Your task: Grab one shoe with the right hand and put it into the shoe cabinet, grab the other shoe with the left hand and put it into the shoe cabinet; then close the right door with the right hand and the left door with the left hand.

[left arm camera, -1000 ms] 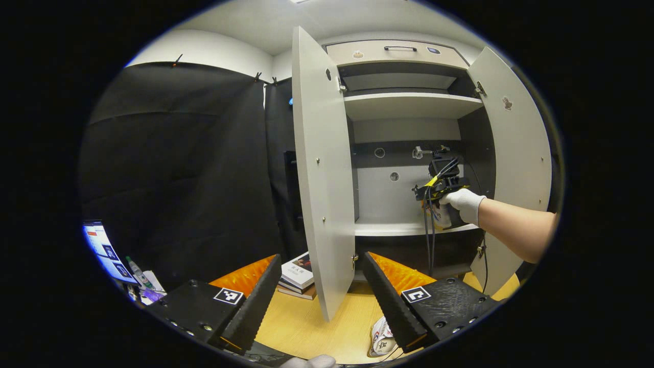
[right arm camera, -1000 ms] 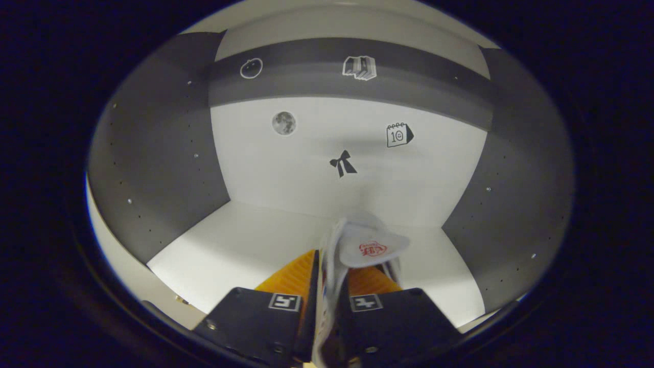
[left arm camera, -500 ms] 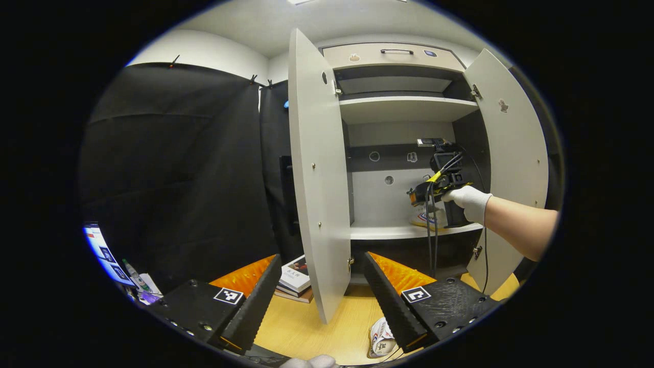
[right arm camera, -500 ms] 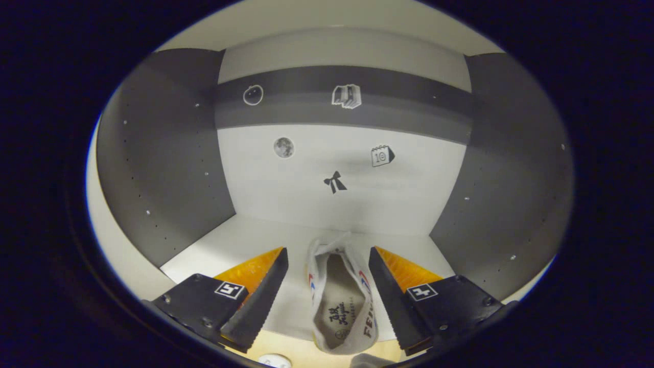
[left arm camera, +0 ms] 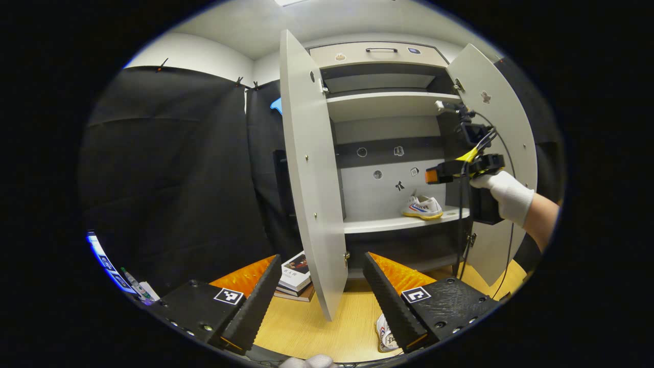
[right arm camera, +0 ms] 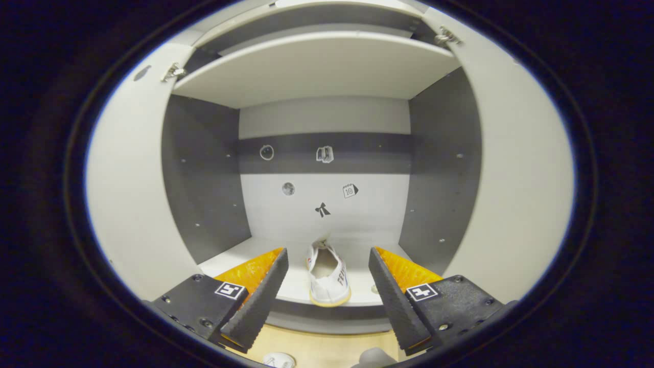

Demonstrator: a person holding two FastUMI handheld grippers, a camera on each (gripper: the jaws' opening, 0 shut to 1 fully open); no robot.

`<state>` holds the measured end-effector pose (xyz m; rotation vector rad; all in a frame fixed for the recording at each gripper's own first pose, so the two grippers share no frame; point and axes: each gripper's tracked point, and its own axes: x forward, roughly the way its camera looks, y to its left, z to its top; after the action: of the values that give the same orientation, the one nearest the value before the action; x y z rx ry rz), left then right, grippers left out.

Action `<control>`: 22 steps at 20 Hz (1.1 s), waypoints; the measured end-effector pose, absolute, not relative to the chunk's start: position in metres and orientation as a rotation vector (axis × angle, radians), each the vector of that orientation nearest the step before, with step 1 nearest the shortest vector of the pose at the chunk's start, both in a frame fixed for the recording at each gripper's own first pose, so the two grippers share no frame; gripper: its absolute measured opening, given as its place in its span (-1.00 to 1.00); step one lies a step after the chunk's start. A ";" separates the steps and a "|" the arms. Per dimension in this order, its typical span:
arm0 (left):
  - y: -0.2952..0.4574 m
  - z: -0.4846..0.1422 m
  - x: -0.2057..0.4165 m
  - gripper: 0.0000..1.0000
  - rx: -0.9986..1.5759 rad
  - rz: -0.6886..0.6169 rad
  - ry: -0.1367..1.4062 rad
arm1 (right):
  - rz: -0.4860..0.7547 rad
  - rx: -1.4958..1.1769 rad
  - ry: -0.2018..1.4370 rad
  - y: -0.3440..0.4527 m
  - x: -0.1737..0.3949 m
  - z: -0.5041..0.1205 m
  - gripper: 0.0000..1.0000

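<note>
One white shoe (right arm camera: 327,275) (left arm camera: 422,207) rests on the lower shelf (right arm camera: 240,255) of the shoe cabinet, heel toward me. My right gripper (right arm camera: 327,283) is open and empty, drawn back in front of the cabinet; in the left gripper view the right gripper (left arm camera: 439,175) is held by a gloved hand (left arm camera: 503,189) near the right door (left arm camera: 503,133). The second white shoe (left arm camera: 386,335) lies on the wooden floor under my open left gripper (left arm camera: 319,301). Both doors stand open; the left door (left arm camera: 306,168) is edge-on ahead.
A stack of books (left arm camera: 295,276) lies on the floor left of the left door. An upper shelf (left arm camera: 388,102) and a drawer (left arm camera: 380,53) sit above. Bottles and a screen (left arm camera: 110,263) are at the far left. Cables (left arm camera: 462,225) hang from the right gripper.
The right gripper let go of the shoe, opened and pulled back out of the cabinet, rising to the right. The shoe stays on the shelf. The left gripper barely shifted.
</note>
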<state>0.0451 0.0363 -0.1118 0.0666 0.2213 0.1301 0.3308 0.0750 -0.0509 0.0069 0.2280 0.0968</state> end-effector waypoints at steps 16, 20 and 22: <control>-0.033 -0.312 0.007 0.93 0.066 -0.153 0.417 | -0.034 0.000 0.145 0.000 0.046 -0.079 1.00; -0.059 -0.388 -0.008 0.94 0.096 -0.195 0.541 | -0.057 -0.010 0.183 -0.008 0.028 -0.092 1.00; -0.071 -0.420 -0.006 0.94 0.086 -0.211 0.594 | -0.073 -0.022 0.214 -0.014 0.026 -0.102 1.00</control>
<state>-0.0063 -0.0711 -0.4198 0.0860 0.5940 -0.2110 0.0255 -0.0144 -0.1015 -0.0216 0.2135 -0.0726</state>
